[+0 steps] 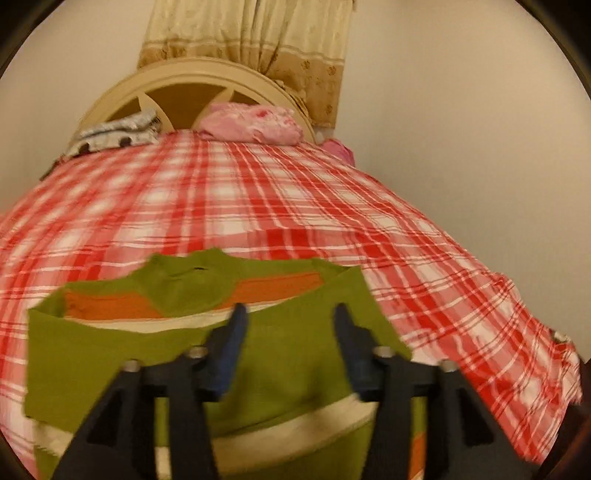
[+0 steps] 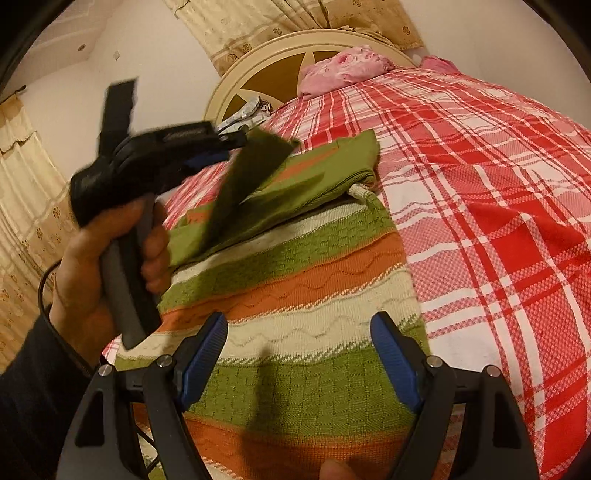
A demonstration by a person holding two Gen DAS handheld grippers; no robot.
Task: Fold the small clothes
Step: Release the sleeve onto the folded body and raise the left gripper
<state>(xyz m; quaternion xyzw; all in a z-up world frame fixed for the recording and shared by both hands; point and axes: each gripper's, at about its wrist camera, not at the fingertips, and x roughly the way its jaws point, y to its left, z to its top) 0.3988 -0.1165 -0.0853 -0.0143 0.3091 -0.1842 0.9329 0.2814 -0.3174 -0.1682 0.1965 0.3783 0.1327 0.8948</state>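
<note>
A knit sweater striped green, orange and cream lies flat on the red plaid bed sheet. Its upper part is folded back over the body. My right gripper hovers open over the lower stripes with nothing between its fingers. A hand holds my left gripper above the sweater's left side, and a blurred dark green flap hangs just off its tips. In the left wrist view the left gripper stands open above the green sweater, its jaws clear of the cloth.
A pink pillow and a black-and-white cloth lie by the round cream headboard. A beige curtain hangs behind. The plaid sheet stretches beyond the sweater and drops off at the right edge.
</note>
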